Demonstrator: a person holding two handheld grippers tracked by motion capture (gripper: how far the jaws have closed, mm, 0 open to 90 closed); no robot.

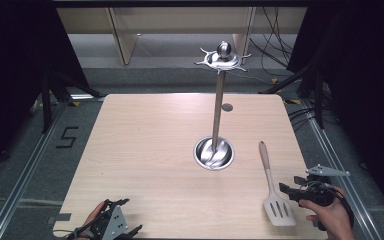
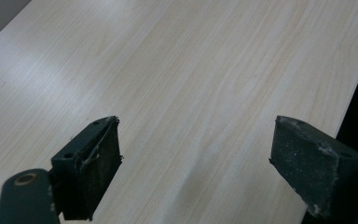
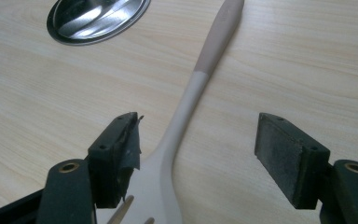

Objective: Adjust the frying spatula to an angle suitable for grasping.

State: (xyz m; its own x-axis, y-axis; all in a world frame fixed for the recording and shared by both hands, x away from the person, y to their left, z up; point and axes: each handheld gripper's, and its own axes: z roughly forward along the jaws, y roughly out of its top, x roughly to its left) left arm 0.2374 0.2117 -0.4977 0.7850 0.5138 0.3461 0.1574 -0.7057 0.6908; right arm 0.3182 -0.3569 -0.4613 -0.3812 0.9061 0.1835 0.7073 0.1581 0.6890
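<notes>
Two grippers agape — right gripper straddling spatula; left gripper over bare table

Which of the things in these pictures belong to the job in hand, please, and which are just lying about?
In the job:
- slotted spatula, flat on the table, between the open jaws of the right hand-held gripper
- utensil stand, upright, likely where it will hang

Lying about:
- left hand-held gripper, open over bare table
- cables on the floor behind

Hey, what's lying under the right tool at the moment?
The slotted spatula lies flat on the table between the open right tool jaws; its blade end runs out of frame.
</notes>
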